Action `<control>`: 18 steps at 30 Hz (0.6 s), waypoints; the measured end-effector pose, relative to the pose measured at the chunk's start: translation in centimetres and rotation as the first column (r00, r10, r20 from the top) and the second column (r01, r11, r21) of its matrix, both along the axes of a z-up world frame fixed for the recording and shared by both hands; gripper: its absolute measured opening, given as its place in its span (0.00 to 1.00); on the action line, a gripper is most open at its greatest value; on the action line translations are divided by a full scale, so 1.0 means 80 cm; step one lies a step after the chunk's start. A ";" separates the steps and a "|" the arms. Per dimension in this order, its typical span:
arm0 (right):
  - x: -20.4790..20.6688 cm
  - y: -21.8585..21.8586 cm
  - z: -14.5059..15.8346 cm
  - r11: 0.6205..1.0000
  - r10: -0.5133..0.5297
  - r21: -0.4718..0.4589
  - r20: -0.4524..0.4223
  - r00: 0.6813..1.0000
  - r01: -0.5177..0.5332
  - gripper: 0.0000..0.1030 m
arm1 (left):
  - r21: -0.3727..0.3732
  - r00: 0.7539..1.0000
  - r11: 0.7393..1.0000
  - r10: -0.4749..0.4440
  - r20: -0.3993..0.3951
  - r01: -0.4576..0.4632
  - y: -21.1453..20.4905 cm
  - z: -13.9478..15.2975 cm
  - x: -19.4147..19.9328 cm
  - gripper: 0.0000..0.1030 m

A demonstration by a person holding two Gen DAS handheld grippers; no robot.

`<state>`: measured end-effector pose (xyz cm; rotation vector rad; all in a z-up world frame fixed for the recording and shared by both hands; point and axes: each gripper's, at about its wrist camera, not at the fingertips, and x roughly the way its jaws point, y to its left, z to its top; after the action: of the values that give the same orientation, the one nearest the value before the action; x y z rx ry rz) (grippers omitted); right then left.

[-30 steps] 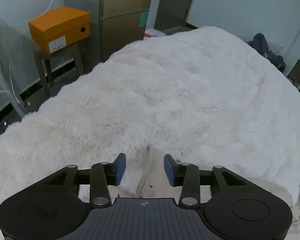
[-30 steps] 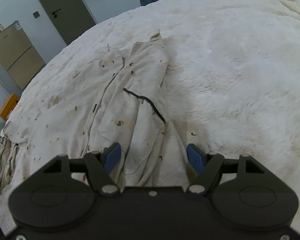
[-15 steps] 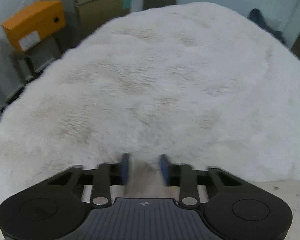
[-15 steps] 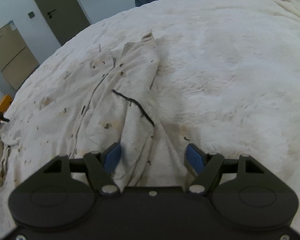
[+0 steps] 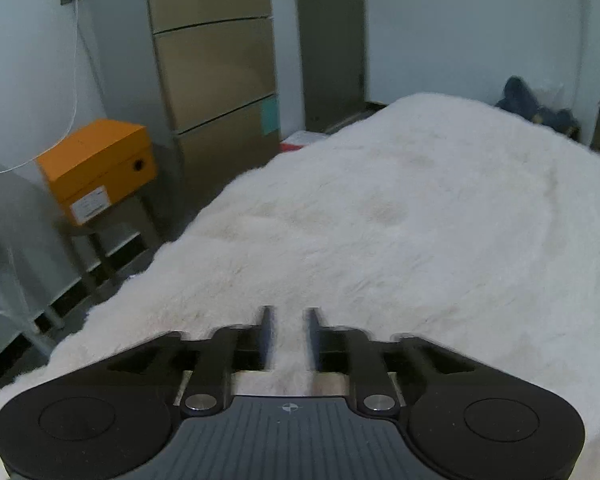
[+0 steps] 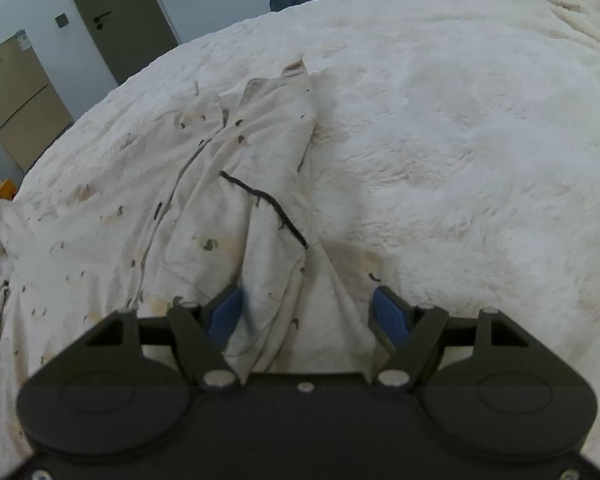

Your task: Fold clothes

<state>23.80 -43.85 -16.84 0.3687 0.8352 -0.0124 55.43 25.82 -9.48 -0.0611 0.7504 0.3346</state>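
The right gripper (image 6: 308,310) has its jaws wide apart, and a bunched part of the garment (image 6: 236,216) lies between the blue pads without being pressed. The left gripper (image 5: 286,336) has its jaws opening at this moment, with a narrow gap; only the fluffy blanket (image 5: 400,220) shows between them, no cloth.

From the right gripper the garment goes away toward 11 o'clock, a pale cream piece with small dark marks and one black line of stitching (image 6: 268,204). It lies spread and wrinkled on the blanket, and a further corner reaches to 9 o'clock. I judge it is light, thin and very soft, so it will sag and slide if it is lifted at one point only. A good place to hold is a seam or a hem edge, where the cloth is doubled, with both grippers well apart.

The bed is covered by the white, long-haired blanket, which may catch the cloth a little. In the left view, an orange box (image 5: 96,168) on a small stool is at 10 o'clock, tall beige cabinets (image 5: 216,60) at 11 o'clock and a grey door (image 5: 332,40) at 12 o'clock
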 end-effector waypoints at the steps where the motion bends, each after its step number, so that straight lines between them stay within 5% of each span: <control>1: 0.000 0.000 0.000 1.000 0.000 0.000 0.000 1.000 0.000 0.69 | -0.029 1.000 0.999 0.020 -0.013 -0.021 0.005 -0.003 -0.007 0.48; 6: -0.004 0.000 0.006 1.000 0.009 0.009 0.011 1.000 -0.009 0.69 | -0.204 0.988 0.975 0.060 -0.144 -0.089 0.046 -0.022 -0.057 0.51; 10: -0.004 0.000 0.008 1.000 0.009 0.015 0.015 1.000 -0.009 0.69 | -0.373 0.988 0.928 -0.074 -0.138 0.017 0.056 -0.024 -0.107 0.45; 15: -0.008 0.003 0.010 1.000 0.008 0.011 0.016 1.000 -0.008 0.69 | -0.367 0.972 0.927 -0.153 -0.178 0.079 0.033 -0.046 -0.106 0.39; 17: -0.009 0.002 0.011 1.000 0.002 0.008 0.019 1.000 -0.002 0.69 | -0.329 0.962 0.940 -0.168 -0.215 0.091 0.023 -0.057 -0.101 0.02; 18: -0.008 0.002 0.011 1.000 -0.001 0.007 0.020 1.000 0.001 0.69 | -0.310 0.959 0.946 -0.170 -0.228 0.094 0.019 -0.059 -0.100 0.00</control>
<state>23.14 -43.71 -15.92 0.3754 0.8155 -0.0070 47.43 27.36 -14.18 -0.2539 1.0491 0.0974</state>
